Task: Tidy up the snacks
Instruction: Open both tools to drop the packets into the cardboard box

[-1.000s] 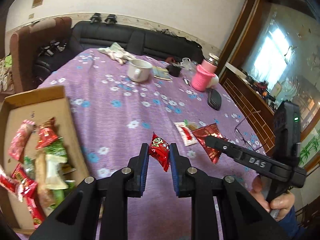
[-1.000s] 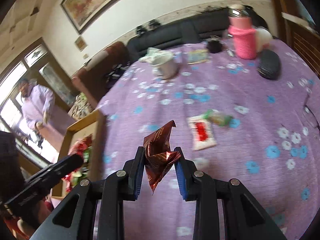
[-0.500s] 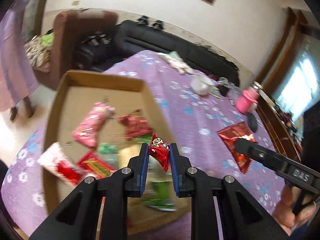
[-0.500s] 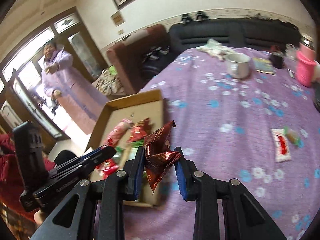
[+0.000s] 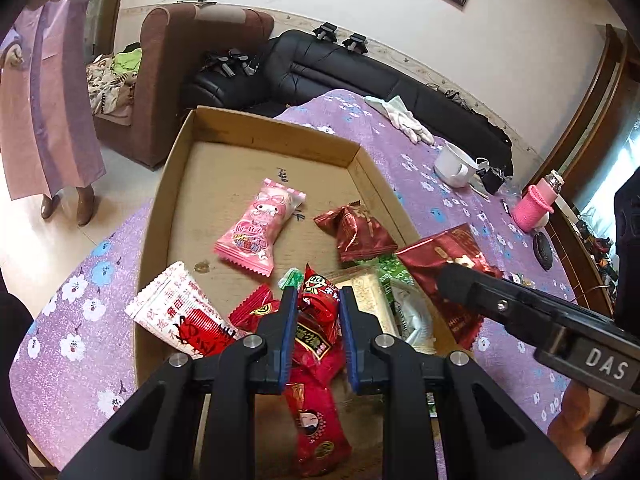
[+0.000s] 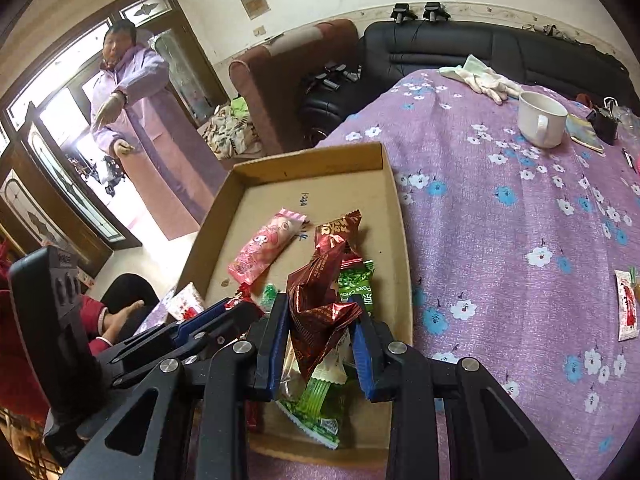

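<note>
Hovering low-centre over the cardboard box [image 5: 256,128] for release — left gripper [image 5: 316,316] clamps a red snack packet [image 5: 316,308], right gripper [image 6: 320,328] a crumpled maroon foil wrapper [image 6: 316,308].

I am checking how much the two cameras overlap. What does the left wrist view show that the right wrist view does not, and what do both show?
Only the left wrist view shows the pink bottle on the table and the bright red snack in the left gripper. Only the right wrist view shows the standing person's face, the doorway and a red-and-white packet on the cloth. Both show the cardboard box, the pink candy bag, the white mug, and the dark red foil packet in the right gripper.
</note>
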Available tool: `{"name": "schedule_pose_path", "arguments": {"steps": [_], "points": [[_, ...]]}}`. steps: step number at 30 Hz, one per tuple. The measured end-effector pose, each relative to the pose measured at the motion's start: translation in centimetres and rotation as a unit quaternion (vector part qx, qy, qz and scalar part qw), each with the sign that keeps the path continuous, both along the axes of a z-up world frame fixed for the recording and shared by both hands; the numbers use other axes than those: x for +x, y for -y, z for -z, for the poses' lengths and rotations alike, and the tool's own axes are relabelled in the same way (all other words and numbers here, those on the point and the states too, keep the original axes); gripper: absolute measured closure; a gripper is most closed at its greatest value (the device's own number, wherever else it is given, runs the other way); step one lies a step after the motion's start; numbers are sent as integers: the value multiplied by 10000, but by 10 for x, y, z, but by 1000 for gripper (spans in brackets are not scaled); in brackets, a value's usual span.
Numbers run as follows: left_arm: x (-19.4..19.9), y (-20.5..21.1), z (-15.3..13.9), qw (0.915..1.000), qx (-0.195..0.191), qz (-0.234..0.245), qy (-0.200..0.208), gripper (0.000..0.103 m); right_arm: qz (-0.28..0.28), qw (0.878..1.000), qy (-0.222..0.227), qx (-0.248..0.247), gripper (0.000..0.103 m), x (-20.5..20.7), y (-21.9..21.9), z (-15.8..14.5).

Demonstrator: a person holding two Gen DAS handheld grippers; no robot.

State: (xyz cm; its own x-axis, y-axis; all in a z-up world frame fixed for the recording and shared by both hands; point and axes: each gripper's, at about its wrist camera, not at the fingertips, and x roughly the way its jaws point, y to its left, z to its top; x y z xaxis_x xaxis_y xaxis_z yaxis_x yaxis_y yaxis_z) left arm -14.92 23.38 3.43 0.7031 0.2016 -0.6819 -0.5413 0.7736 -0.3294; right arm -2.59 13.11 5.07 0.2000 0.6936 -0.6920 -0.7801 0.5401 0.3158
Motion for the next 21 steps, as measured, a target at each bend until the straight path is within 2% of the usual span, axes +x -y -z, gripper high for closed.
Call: {"name": "schedule_pose_path", "arguments": {"steps": [21], "points": [[2, -5, 5, 10000, 78, -14, 4, 83, 11, 9995, -210, -225, 71, 8, -19, 23]]}}
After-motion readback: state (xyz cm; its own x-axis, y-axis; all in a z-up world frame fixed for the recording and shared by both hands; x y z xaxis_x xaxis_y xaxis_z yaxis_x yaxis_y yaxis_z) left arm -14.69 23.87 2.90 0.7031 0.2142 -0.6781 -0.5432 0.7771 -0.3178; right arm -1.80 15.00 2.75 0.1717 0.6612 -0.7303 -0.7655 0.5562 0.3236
